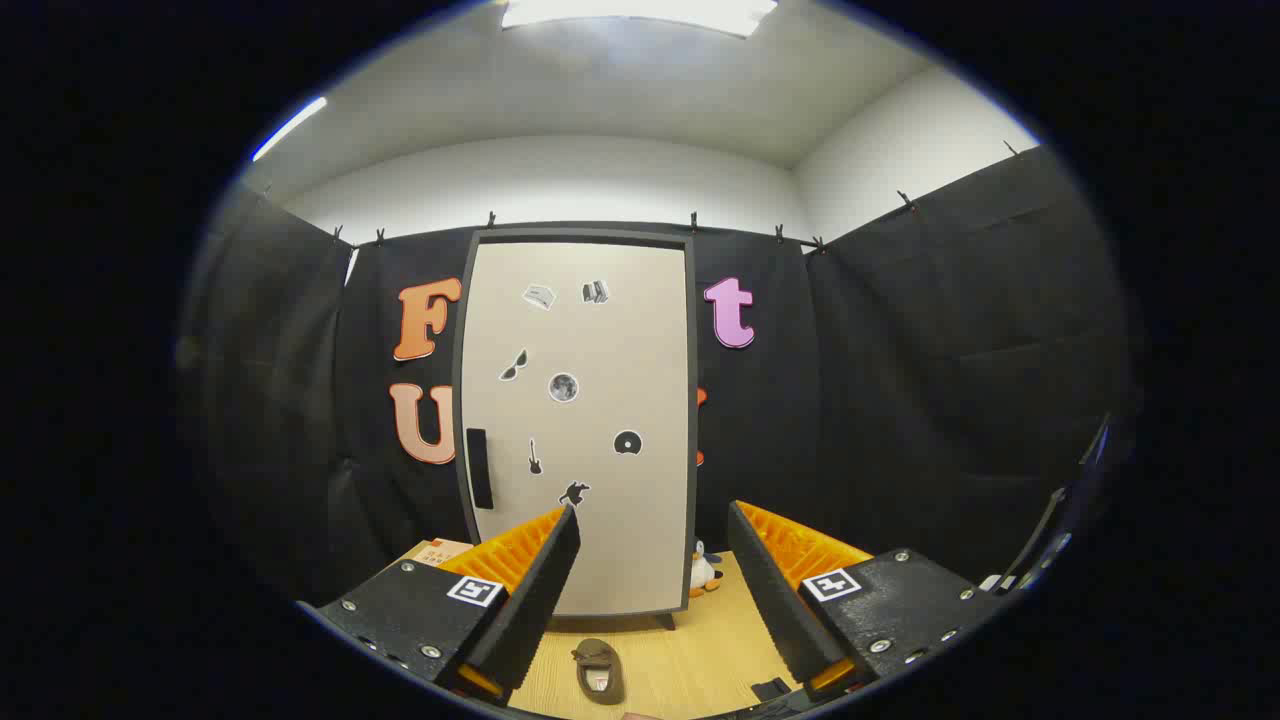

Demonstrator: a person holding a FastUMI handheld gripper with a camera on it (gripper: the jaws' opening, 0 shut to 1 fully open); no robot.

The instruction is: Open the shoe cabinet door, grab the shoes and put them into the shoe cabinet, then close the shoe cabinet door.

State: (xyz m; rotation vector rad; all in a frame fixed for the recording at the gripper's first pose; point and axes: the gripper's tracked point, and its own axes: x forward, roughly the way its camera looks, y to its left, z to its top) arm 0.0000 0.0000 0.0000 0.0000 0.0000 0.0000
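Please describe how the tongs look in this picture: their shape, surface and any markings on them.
The tongs have two long, wedge-shaped fingers with ribbed, saw-toothed inner faces. Each finger is fixed to a black block held by silver screws, and each block carries a square black-and-white marker. The fingers stand apart, with nothing between them.

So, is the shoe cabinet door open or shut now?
Shut: the door lies flush in its dark frame. The claw is open, empty.
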